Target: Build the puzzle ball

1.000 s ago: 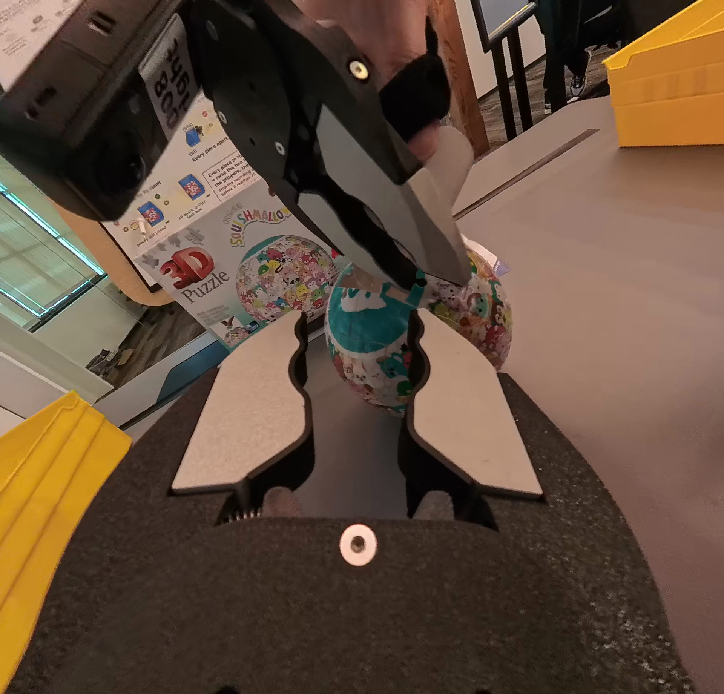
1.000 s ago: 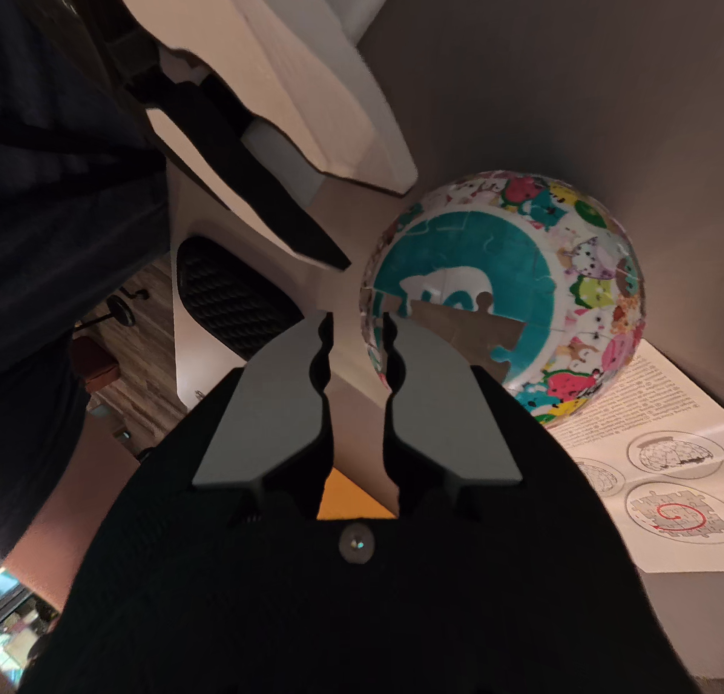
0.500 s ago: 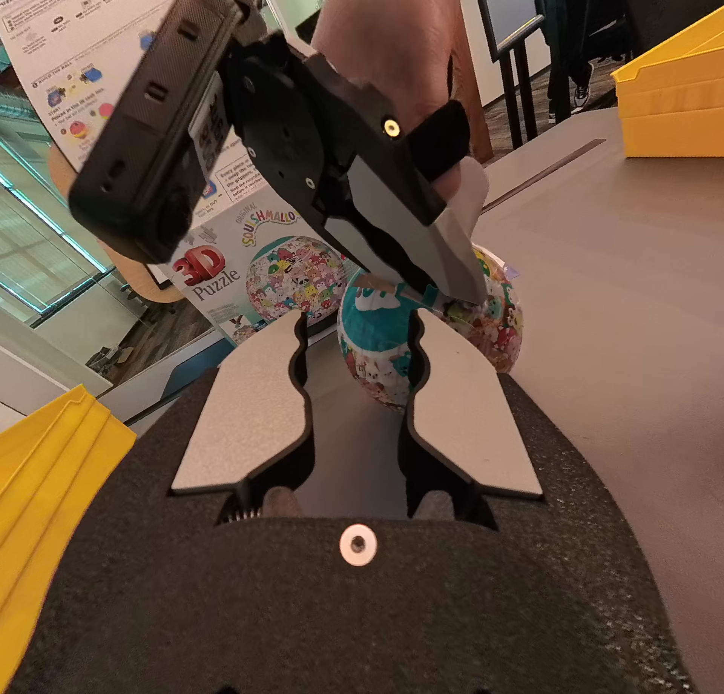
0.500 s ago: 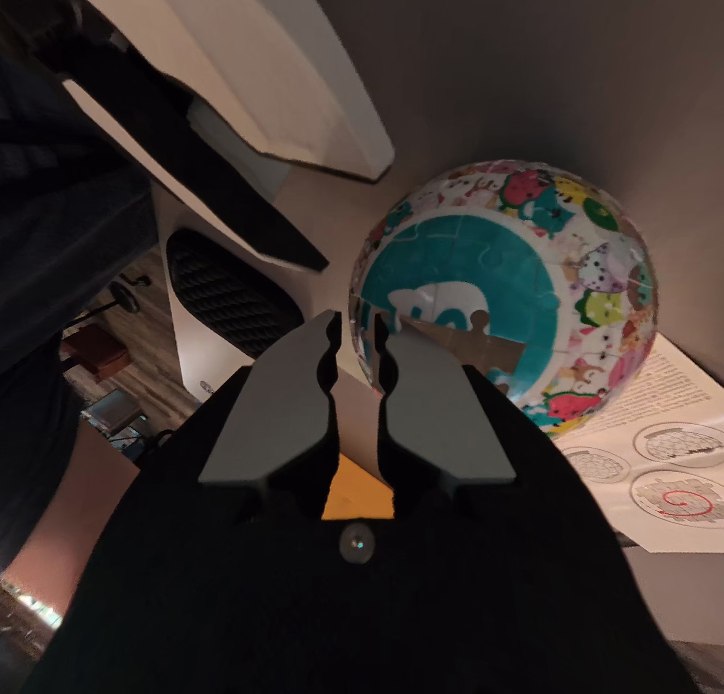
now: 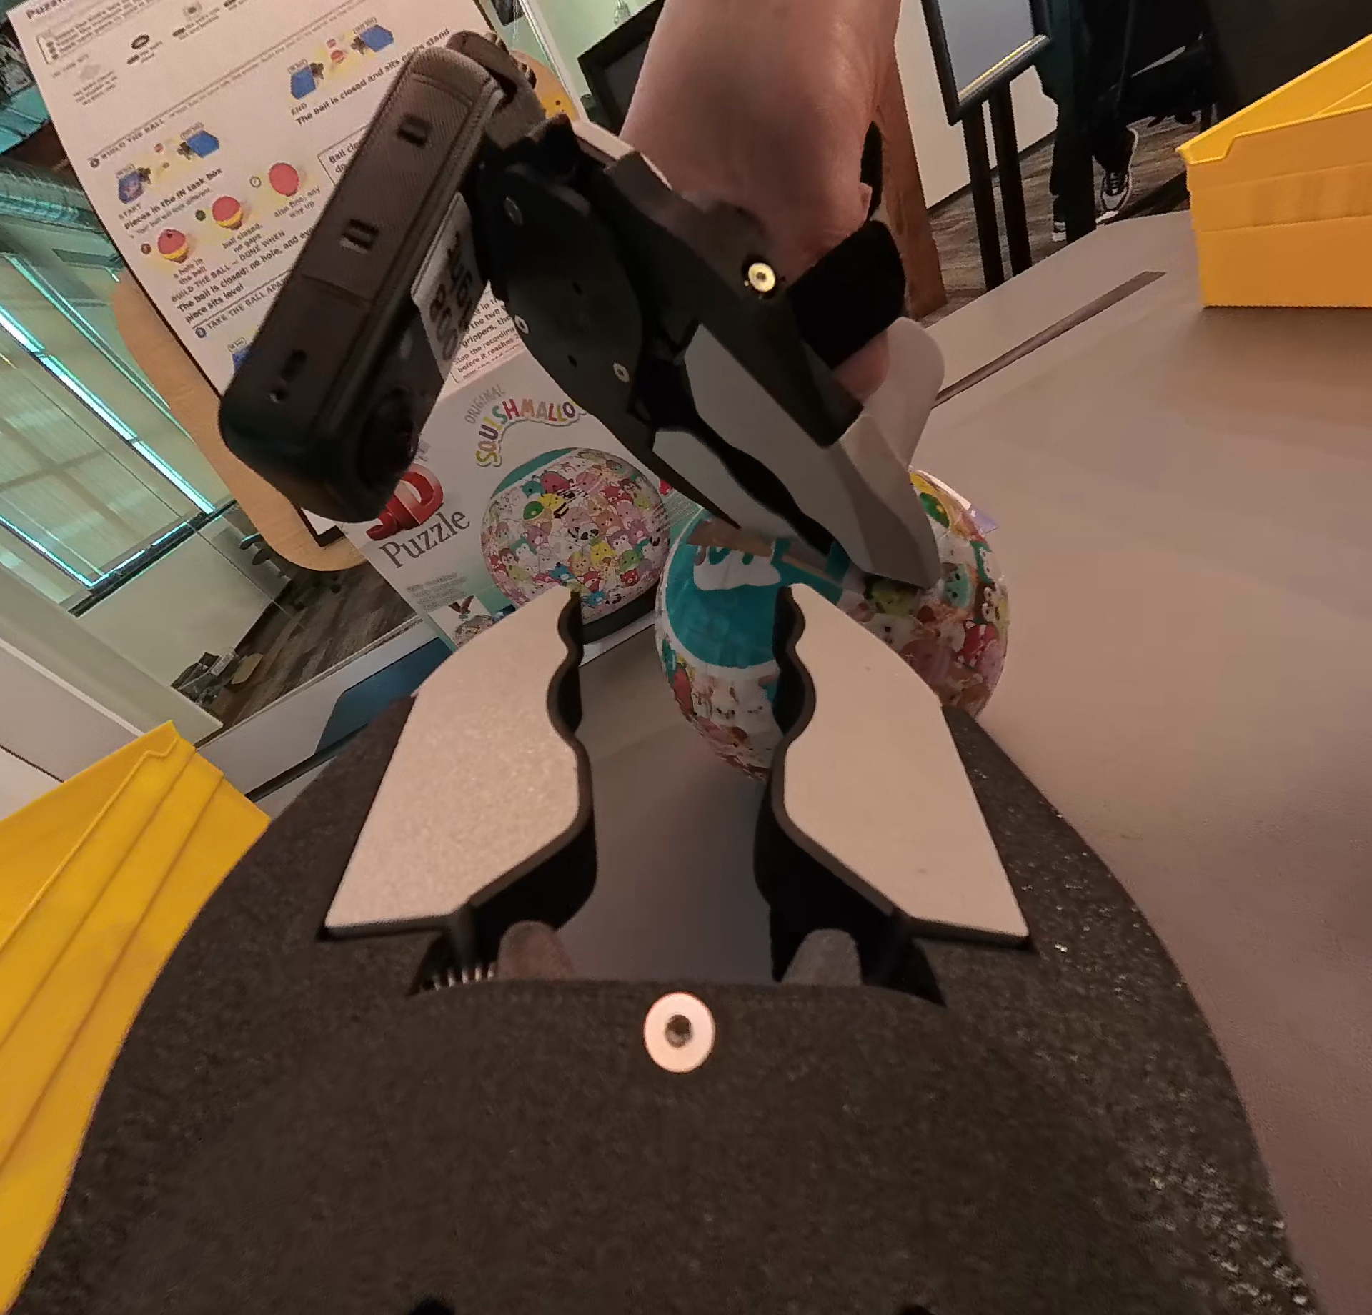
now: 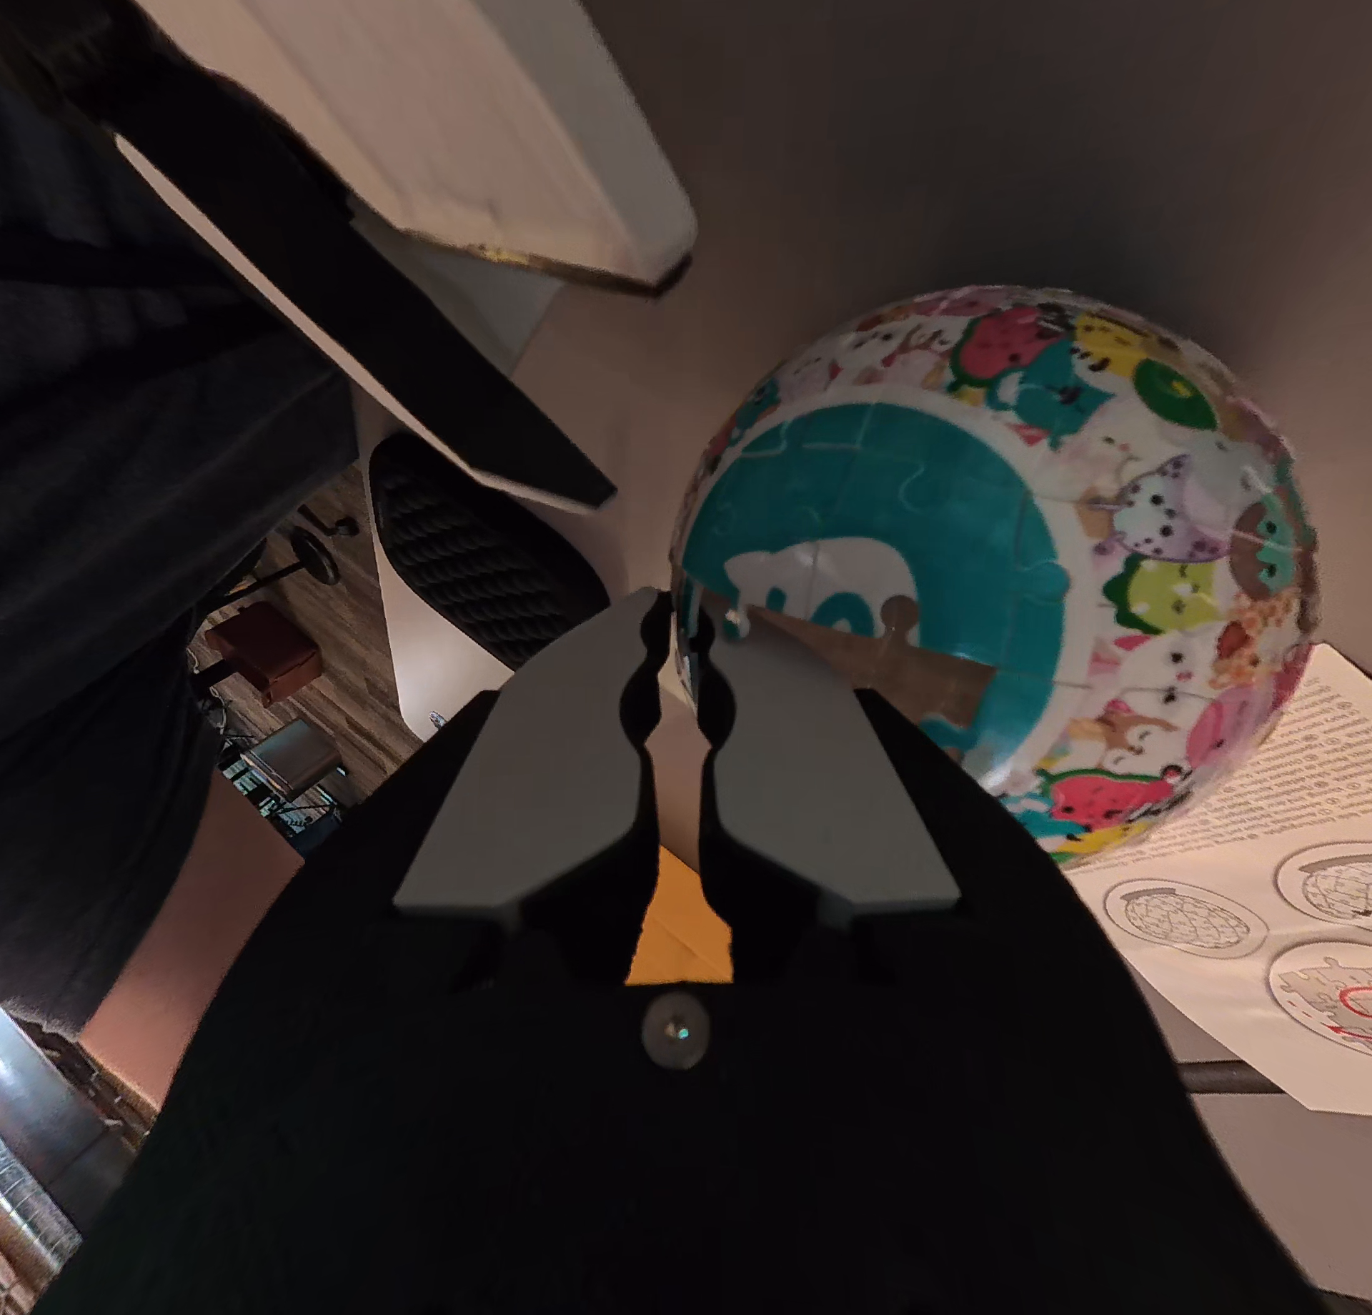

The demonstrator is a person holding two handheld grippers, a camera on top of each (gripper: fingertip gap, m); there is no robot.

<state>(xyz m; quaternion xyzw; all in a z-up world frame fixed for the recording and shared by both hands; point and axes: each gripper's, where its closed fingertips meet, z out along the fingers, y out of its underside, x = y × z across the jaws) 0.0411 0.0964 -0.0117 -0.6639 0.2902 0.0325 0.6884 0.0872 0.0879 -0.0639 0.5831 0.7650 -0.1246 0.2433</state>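
Observation:
The puzzle ball [image 5: 958, 648], covered in colourful cartoon animals with a teal patch, rests on the grey table [image 5: 1151, 611]. Its shell has an open gap [image 6: 891, 667] with the brown inside showing. My left gripper [image 5: 679, 600] is open and empty, with the ball [image 6: 1039, 537] just ahead of its right finger. It also shows at the upper left of the right wrist view [image 6: 638, 388]. My right gripper [image 6: 679, 604] is almost shut, with only a narrow slit and nothing seen in it. It comes down from above [image 5: 876, 574], tips touching the ball's top beside the gap.
The puzzle's box [image 5: 534, 522] stands behind the ball, below an instruction poster [image 5: 185, 91]. Yellow bins sit at the far right [image 5: 1292, 225] and near left [image 5: 96, 871]. A printed sheet with diagrams [image 6: 1225, 871] lies by the ball. A hand [image 5: 765, 91] holds the right gripper.
My right gripper's fingers have closed from a wider gap to a slit, and it has tilted up while its tips stay on the ball. The left gripper has stayed open.

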